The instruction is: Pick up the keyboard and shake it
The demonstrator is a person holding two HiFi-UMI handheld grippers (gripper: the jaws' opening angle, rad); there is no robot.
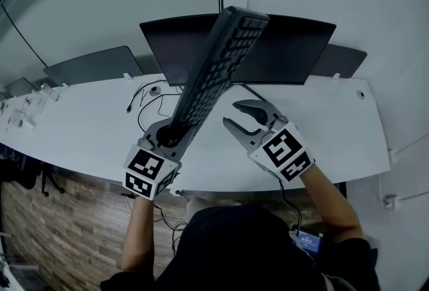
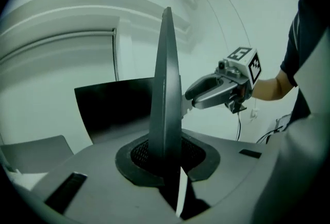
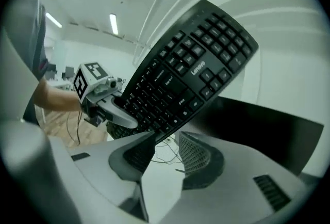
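The left hand-held gripper (image 1: 171,135) was clamped on the near end of the black keyboard (image 1: 218,68), which stood raised clear of the white worktop (image 1: 87,125), slanting up and away in front of the dark monitor (image 1: 288,55). The right hand-held gripper (image 1: 231,113) hung just beside it, jaws apart, holding nothing.

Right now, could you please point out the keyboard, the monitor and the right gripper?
keyboard (image 1: 216,68), head view, on the keys about halfway along its length.
monitor (image 1: 291,48), head view, on the dark screen right of the keyboard.
right gripper (image 1: 228,112), head view, midway between its two open fingertips.
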